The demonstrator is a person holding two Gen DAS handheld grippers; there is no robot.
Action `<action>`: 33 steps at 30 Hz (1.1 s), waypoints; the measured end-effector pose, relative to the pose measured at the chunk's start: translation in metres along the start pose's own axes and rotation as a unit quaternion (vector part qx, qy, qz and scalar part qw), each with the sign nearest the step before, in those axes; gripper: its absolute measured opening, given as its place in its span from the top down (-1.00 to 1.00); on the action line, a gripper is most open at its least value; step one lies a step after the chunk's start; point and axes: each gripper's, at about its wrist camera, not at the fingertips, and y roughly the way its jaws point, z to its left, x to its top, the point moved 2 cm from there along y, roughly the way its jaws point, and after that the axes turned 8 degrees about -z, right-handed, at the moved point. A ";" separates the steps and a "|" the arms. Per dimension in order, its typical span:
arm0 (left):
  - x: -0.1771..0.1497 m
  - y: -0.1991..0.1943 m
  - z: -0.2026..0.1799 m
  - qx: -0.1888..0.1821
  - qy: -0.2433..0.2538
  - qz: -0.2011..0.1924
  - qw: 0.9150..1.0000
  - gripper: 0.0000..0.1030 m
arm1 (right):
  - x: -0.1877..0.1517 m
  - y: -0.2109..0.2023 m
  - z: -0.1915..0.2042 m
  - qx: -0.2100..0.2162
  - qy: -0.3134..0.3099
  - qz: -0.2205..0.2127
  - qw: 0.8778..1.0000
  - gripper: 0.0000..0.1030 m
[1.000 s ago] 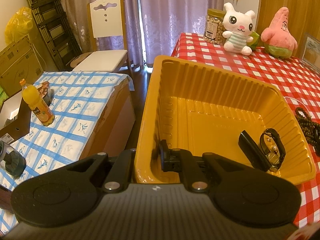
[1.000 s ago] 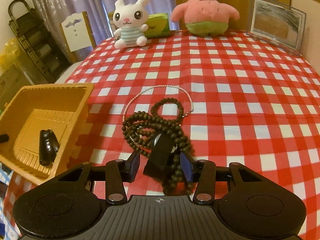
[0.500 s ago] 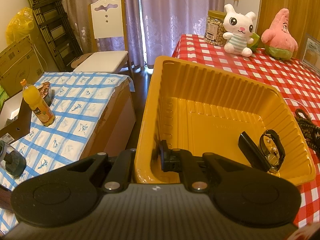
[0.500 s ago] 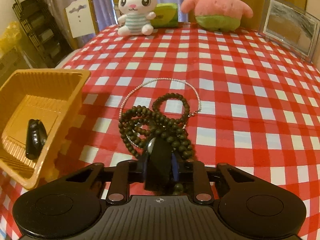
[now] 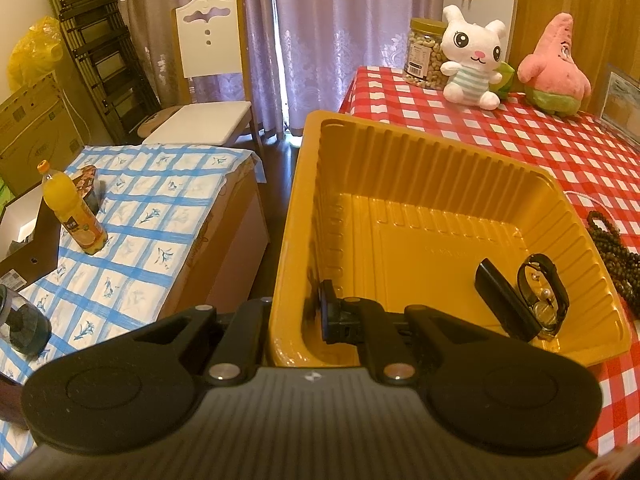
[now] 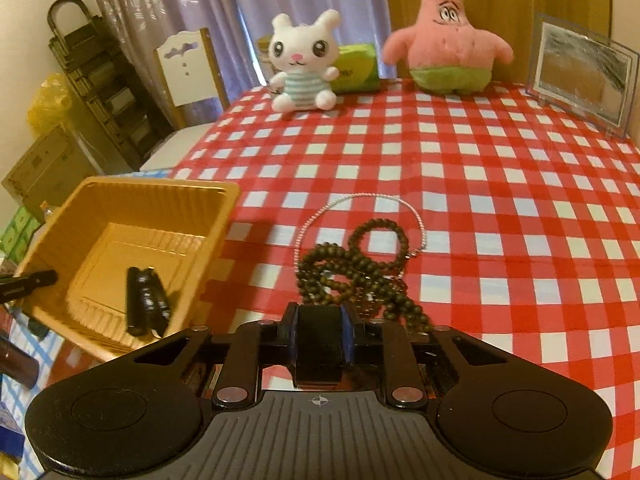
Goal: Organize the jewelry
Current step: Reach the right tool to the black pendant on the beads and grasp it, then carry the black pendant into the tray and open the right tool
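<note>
red checked cloth (image 6: pixel 500 184): right gripper (image 6: pixel 319 334) clamps a black strap (image 6: pixel 319 342), perhaps a watch; beads (image 6: pixel 360 268) beyond.

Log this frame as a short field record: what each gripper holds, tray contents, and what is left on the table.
left gripper: jaws shut on the yellow tray wall
right gripper: jaws shut on a black watch strap
in tray: black watch, black case
on tablecloth: dark bead strands, thin pearl necklace
beads: some hang against the strap; lifted or not, unclear
</note>
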 end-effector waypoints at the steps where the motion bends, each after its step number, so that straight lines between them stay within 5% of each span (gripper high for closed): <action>1: 0.000 0.000 0.000 0.000 0.000 0.000 1.000 0.84 | 0.002 -0.001 0.003 0.002 -0.002 -0.001 1.000 0.58; 18: 0.001 -0.001 -0.003 -0.006 -0.001 -0.005 1.000 0.85 | 0.031 -0.002 0.079 0.090 -0.046 -0.031 0.994 0.58; 25: 0.003 -0.001 -0.004 -0.008 -0.006 -0.005 1.000 0.86 | 0.028 0.026 0.127 0.163 -0.043 -0.006 0.986 0.58; 33: 0.000 0.000 -0.002 -0.014 -0.009 -0.004 1.000 0.86 | 0.014 0.080 0.162 0.196 -0.008 0.036 0.980 0.58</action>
